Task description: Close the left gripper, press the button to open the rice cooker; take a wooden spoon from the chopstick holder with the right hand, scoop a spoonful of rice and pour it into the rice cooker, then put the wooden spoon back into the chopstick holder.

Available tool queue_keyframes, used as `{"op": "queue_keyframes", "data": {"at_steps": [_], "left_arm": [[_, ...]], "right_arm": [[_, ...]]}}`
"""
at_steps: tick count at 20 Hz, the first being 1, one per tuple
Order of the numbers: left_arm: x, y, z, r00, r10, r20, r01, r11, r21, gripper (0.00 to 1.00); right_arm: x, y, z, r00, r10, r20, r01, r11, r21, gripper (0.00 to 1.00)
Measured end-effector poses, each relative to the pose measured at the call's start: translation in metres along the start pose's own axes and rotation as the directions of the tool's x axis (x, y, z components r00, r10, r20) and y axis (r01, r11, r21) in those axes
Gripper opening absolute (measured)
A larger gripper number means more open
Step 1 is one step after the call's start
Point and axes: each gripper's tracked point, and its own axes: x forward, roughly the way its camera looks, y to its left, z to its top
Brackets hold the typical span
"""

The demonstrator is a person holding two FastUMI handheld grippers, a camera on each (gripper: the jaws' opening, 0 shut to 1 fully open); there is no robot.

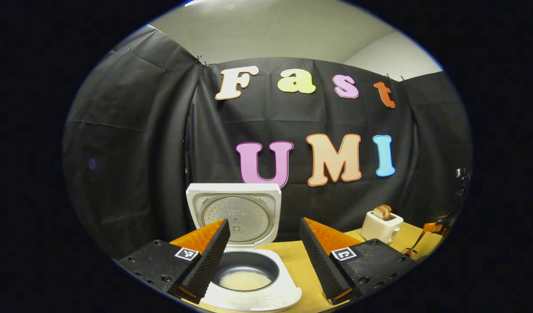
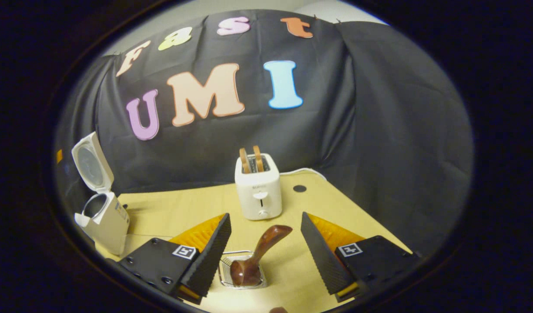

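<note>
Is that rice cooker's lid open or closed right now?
Open. The rice cooker has its lid standing upright, and rice shows in the bowl.

Left gripper (image 1: 263, 256) is hovering with its jaws spread wide, gripping nothing. Right gripper (image 2: 264, 256) is likewise hanging wide apart, empty. In the left gripper view, the right gripper is showing at far right.

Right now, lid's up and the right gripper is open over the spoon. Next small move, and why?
Probably none for the spoon: it already sits in the wire holder, the right gripper is open around it without touching, and rice lies in the open cooker. I'd lift the right gripper straight up and clear. The left gripper is open too.
</note>
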Motion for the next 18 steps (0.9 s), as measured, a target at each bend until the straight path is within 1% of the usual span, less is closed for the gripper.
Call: {"op": "queue_keyframes", "data": {"at_steps": [2, 3, 4, 6, 7, 10, 12, 13, 16, 18], "left_arm": [[0.014, 0.012, 0.005, 1.0, 0.012, -0.001, -0.012, 1.0, -0.009, 0.94], [0.021, 0.017, 0.008, 1.0, 0.015, -0.001, -0.015, 1.0, -0.016, 0.92], [0.03, 0.022, 0.013, 1.0, 0.016, 0.0, -0.016, 1.0, -0.019, 0.94], [0.048, 0.035, 0.022, 1.0, 0.018, 0.001, -0.018, 1.0, -0.017, 0.94], [0.059, 0.04, 0.028, 1.0, 0.017, 0.004, -0.017, 1.0, -0.015, 0.92], [0.088, 0.051, 0.043, 1.0, 0.004, 0.007, -0.003, 1.0, -0.026, 0.94], [0.11, 0.055, 0.048, 1.0, -0.013, -0.006, 0.013, 0.999, -0.049, 0.92], [0.121, 0.057, 0.051, 1.0, -0.017, -0.011, 0.017, 0.998, -0.055, 0.94], [0.153, 0.066, 0.053, 1.0, -0.011, -0.024, 0.011, 1.0, -0.015, 0.94], [0.174, 0.065, 0.049, 0.999, -0.02, -0.044, 0.02, 1.0, 0.004, 0.93]], "right_arm": [[-0.012, 0.007, 0.021, 0.999, 0.013, 0.037, -0.014, 1.0, 0.017, 1.0], [-0.018, 0.013, 0.031, 0.998, 0.021, 0.053, -0.022, 1.0, 0.019, 1.0], [-0.024, 0.017, 0.038, 0.997, 0.028, 0.066, -0.029, 0.999, 0.017, 1.0], [-0.034, 0.027, 0.05, 0.995, 0.044, 0.09, -0.044, 0.999, 0.005, 1.0], [-0.039, 0.033, 0.054, 0.994, 0.051, 0.099, -0.051, 0.999, -0.005, 1.0], [-0.051, 0.047, 0.059, 0.991, 0.07, 0.115, -0.064, 0.996, -0.056, 0.99], [-0.058, 0.057, 0.057, 0.99, 0.083, 0.116, -0.073, 0.993, -0.089, 0.99], [-0.062, 0.061, 0.057, 0.989, 0.085, 0.118, -0.073, 0.992, -0.102, 0.99], [-0.069, 0.071, 0.052, 0.989, 0.099, 0.107, -0.085, 0.988, -0.126, 0.99], [-0.072, 0.076, 0.047, 0.99, 0.103, 0.095, -0.09, 0.987, -0.133, 0.99]]}}
